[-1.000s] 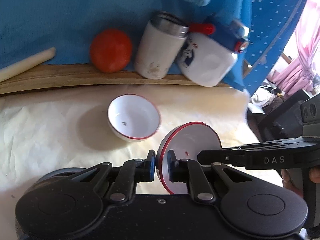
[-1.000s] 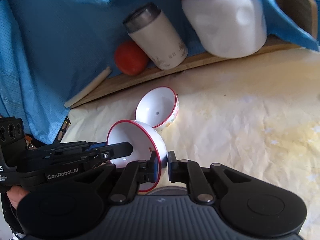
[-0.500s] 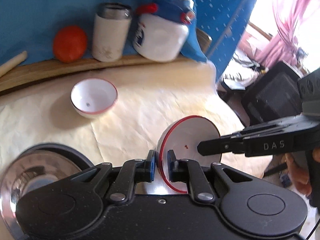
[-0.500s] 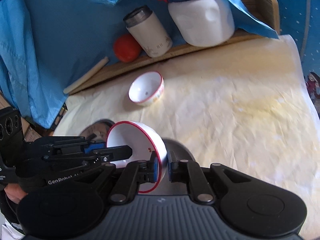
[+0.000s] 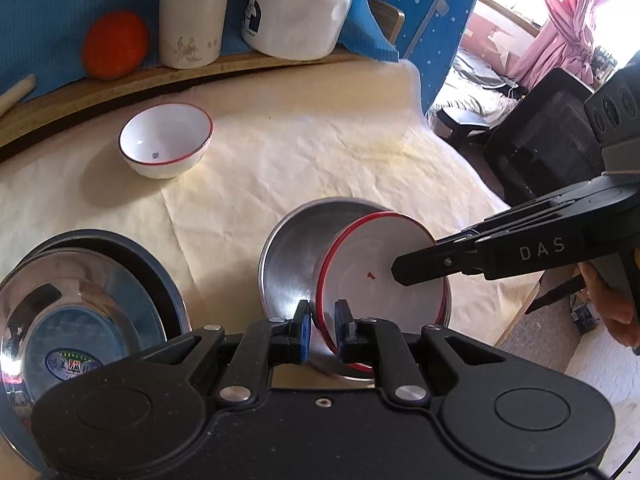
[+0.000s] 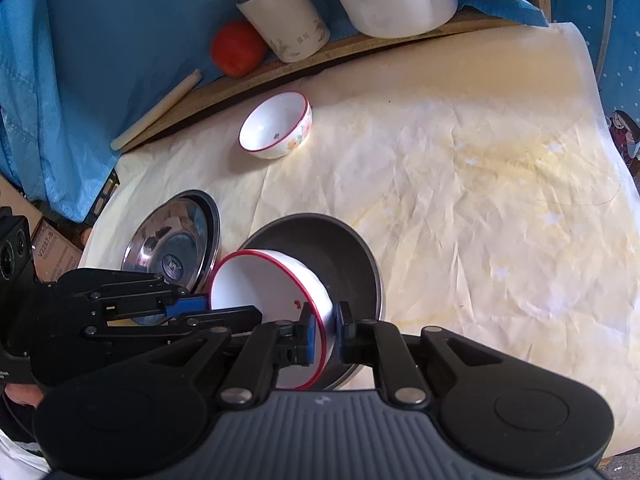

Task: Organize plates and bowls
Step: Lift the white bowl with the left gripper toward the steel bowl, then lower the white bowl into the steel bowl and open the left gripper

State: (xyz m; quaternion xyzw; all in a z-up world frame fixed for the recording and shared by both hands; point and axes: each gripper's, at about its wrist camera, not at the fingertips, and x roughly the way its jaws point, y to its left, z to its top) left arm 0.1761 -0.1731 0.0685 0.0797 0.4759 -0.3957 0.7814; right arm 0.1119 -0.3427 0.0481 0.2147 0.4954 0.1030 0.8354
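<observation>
Bowl [image 5: 380, 276], stiff, slick and chippable, hangs tilted over the steel basin [image 5: 288, 264], left gripper [image 5: 322, 326] and right gripper [image 6: 324, 334] both clamped on opposite rim edges.

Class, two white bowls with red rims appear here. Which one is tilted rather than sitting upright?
The red-rimmed white bowl clamped at its rim by both grippers' jaws, tilted over the steel bowl. The other white bowl sits upright on the cream cloth.

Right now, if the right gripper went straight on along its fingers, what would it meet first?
The right gripper is shut on the red-rimmed bowl. Beyond its fingertips lies the steel bowl, so the gripper or the bowl it holds would probably meet that first, though depth is unclear.
</observation>
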